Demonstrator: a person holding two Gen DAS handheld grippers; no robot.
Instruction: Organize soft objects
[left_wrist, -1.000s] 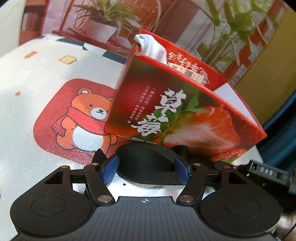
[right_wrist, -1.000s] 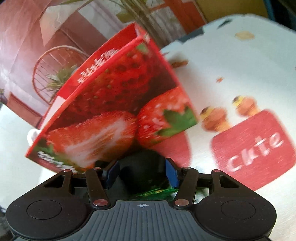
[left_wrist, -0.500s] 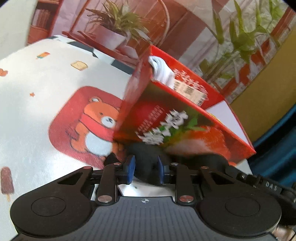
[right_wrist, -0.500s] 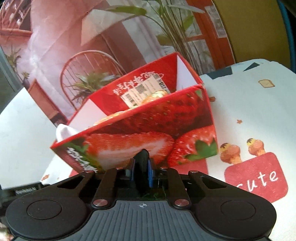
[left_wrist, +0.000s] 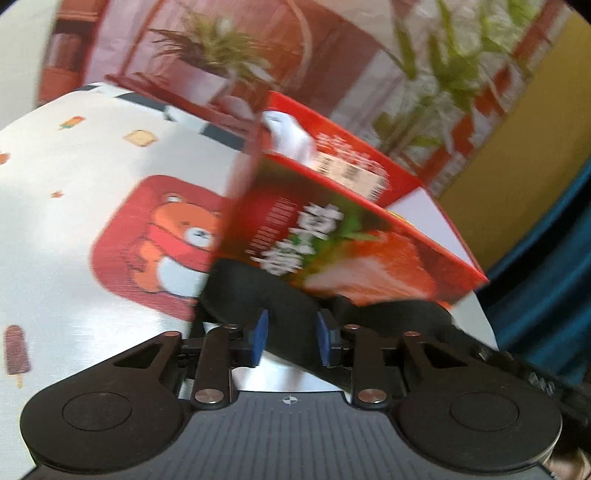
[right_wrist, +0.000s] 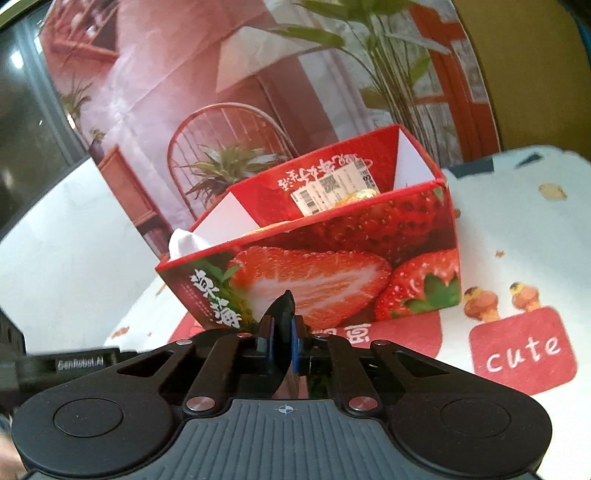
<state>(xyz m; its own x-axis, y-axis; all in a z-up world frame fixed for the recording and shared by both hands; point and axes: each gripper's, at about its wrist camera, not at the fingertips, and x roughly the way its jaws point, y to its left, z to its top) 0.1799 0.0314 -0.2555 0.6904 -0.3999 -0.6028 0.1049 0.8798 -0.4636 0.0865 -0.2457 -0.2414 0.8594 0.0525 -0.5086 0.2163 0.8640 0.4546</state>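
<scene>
Both grippers pinched one black soft item (left_wrist: 291, 328) just in front of the strawberry box (right_wrist: 332, 258) on the tablecloth (left_wrist: 74, 229): the left gripper (left_wrist: 290, 338) clamped its wide part, the right gripper (right_wrist: 282, 339) its thin edge.

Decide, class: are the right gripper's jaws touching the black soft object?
Touching. The right wrist view shows the right gripper with both blue jaws pressed flat against the black soft object, no gap.

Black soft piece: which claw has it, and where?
Both. The left claw pinches the black soft piece at one part; the right claw clamps its edge.
</scene>
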